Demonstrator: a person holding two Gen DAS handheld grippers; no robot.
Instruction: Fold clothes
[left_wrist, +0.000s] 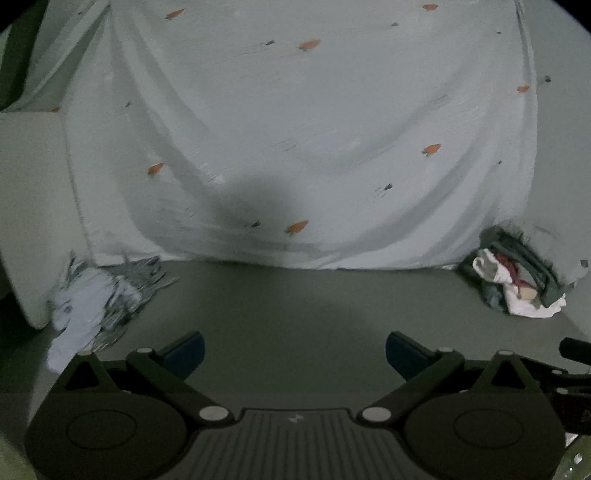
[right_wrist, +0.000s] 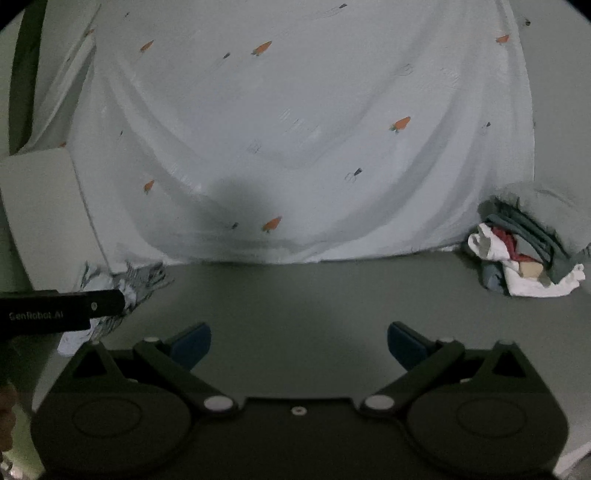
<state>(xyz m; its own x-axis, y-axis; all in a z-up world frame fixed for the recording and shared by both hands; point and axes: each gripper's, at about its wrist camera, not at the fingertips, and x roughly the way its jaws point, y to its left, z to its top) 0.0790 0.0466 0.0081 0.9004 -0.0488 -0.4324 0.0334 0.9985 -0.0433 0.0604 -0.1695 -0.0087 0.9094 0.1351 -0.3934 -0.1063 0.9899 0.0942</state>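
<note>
1. A flat, matte grey bench (left_wrist: 295, 314) is being shown in both wrist views, bare across its middle.
2. Behind the bench, a white sheet (left_wrist: 295, 129) printed with small orange carrots and tiny dark marks is being draped in soft, curving folds; its lower edge is touching the far edge of the bench.
3. A crumpled pale garment with a grey-and-white pattern (left_wrist: 96, 299) is lying in a loose heap at the far left of the bench, just beside a plain white box-like block (left_wrist: 33, 206).
4. At the far right, a pile of clothes (left_wrist: 517, 280) is bunched up: white cloth, dark grey-green ribbed fabric, a red piece and a blue-grey piece are tangled together.
5. The left gripper (left_wrist: 293, 354) is being held spread wide over the bare bench, its blue-padded fingers well apart and pinching nothing.
6. The right gripper (right_wrist: 299, 345) is likewise being held spread wide, nothing between its blue pads.
7. In the right wrist view, the patterned garment is partly being hidden by the black body of the left gripper, which carries white lettering.
8. Both heaps are lying well apart from the grippers.
</note>
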